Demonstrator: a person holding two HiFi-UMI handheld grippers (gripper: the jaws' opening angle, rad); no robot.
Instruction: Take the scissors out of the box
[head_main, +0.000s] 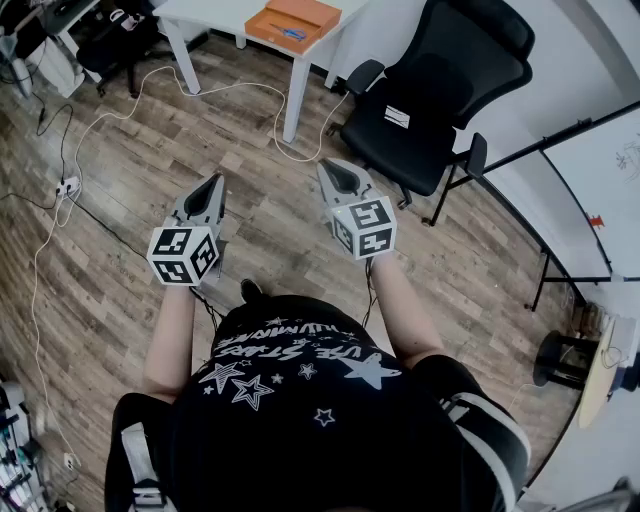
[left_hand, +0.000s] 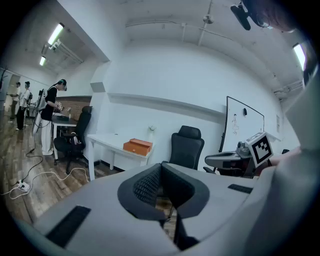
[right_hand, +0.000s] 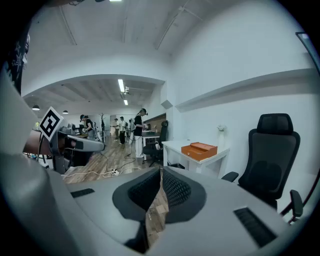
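Person's wearing a black short-sleeve tee (head_main: 300, 420) with white stars and white lettering printed across it, plus white stripes on the sleeve (head_main: 492, 425). The left gripper (head_main: 214, 180) and right gripper (head_main: 331, 166) look the same: smooth light grey plastic shells that taper to a point. The inner faces have black pads (left_hand: 145, 185) with a fine gridded texture, set in a dark rounded surround. Further back there's a left cube (head_main: 185, 255) and a right cube (head_main: 365, 228), white with bold black square markers on the faces. There are also flat black slots (right_hand: 255, 227) in the grey shells.
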